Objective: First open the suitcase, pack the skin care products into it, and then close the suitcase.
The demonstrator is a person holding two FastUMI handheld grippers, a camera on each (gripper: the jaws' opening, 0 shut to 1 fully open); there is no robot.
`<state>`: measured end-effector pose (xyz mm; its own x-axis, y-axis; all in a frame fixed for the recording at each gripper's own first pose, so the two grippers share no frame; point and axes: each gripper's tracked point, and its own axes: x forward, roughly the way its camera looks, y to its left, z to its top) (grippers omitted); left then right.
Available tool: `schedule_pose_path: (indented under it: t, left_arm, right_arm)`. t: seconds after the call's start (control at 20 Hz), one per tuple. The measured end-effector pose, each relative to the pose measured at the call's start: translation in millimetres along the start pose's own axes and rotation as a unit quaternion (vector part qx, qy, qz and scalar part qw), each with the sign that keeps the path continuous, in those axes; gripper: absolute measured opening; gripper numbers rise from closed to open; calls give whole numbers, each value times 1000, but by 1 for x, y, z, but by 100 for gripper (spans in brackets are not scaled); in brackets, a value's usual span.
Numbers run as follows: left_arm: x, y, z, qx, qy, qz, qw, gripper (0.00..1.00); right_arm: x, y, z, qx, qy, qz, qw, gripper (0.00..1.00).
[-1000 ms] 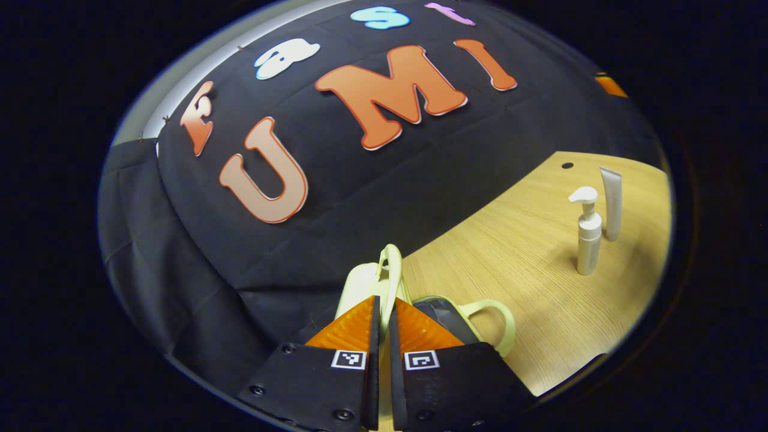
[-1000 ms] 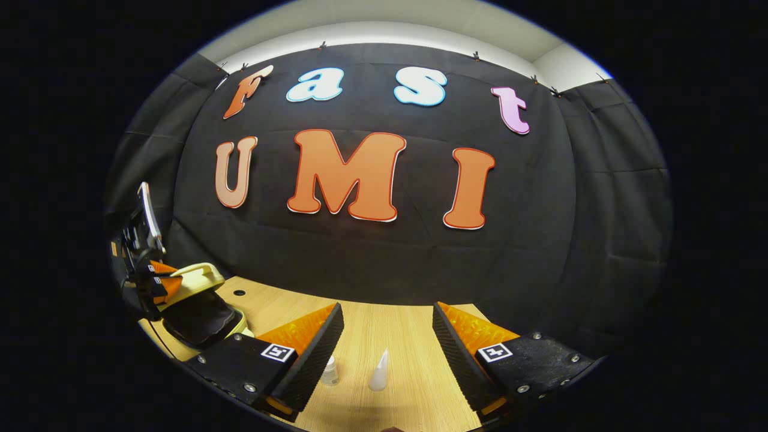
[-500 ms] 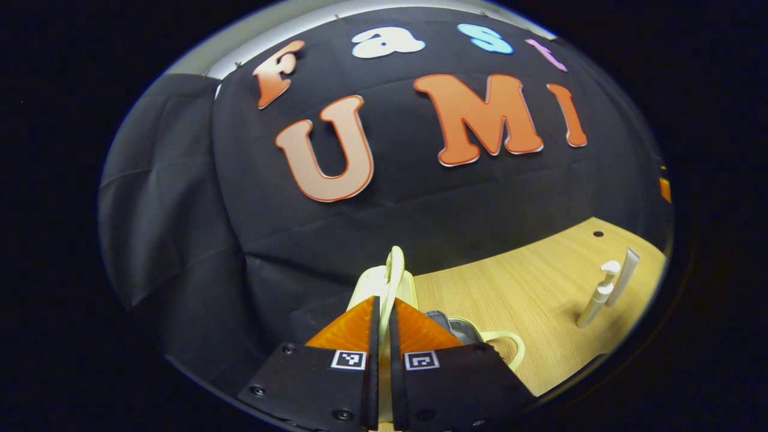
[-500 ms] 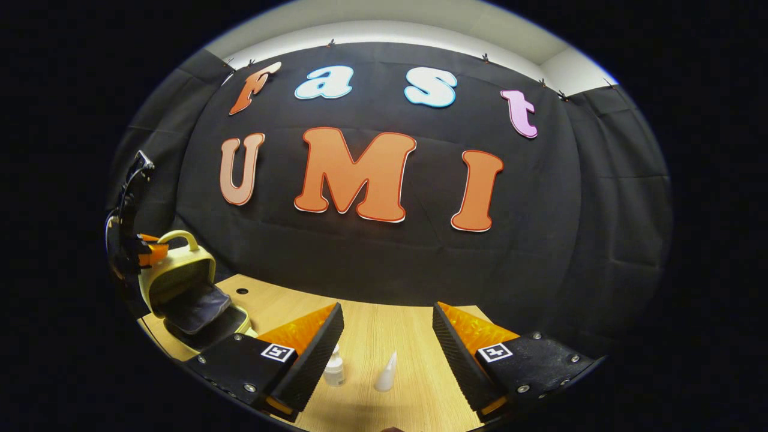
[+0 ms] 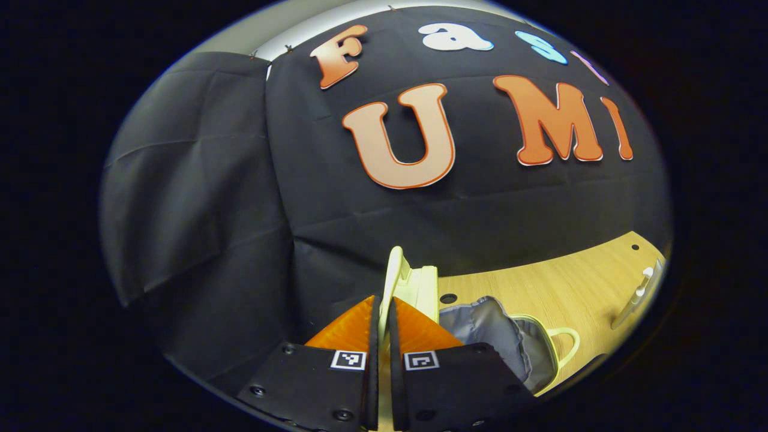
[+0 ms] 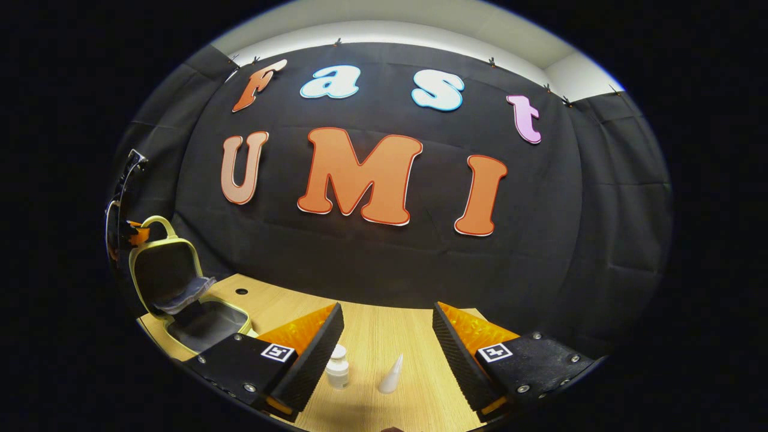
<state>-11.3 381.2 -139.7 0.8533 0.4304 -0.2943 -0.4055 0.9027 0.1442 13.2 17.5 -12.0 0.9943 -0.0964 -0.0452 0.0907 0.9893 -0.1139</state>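
Where the left gripper view looks along your left gripper [image 5: 381, 312], its two fingers stand nearly together, clamped on the pale yellow handle [image 5: 393, 277] of the suitcase lid [image 5: 425, 293], which runs up between them. The lid stands upright just beyond the fingertips. To its right the grey lining [image 5: 489, 324] sags into the open lower shell [image 5: 543, 351], whose own handle loop [image 5: 569, 342] lies against the wooden table [image 5: 540, 288]. At the far right edge of this view, well apart from the suitcase, a white pump bottle [image 5: 637, 294] stands with a white tube [image 5: 655, 273] just beside it; both are small and distorted there.

In the right gripper view, your right gripper [image 6: 387, 327] hangs over the table [image 6: 384, 330] with its fingers wide apart and nothing between them. Below the gap, the pump bottle [image 6: 338, 366] and the tube [image 6: 392, 373] stand near each other on the wood, untouched. At the left, the suitcase [image 6: 180, 294] sits open, its lid [image 6: 161, 270] raised upright above the lined lower shell [image 6: 207, 321]. The left gripper [image 6: 133, 231] grips the lid's handle [image 6: 157, 223] at the top.
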Motion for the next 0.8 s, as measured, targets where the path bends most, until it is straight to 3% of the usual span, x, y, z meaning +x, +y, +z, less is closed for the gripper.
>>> schedule_pose_path:
  t: [0.5, 0.8]
  left_arm:
    - [45, 104, -71, -26, 61, 31, 997, 9]
    - [91, 155, -153, -45, 161, 45, 985, 9]
  right_arm:
    - [2, 33, 6, -5, 7, -5, 1000, 95]
    - [6, 48, 11, 6, 14, -19, 1000, 95]
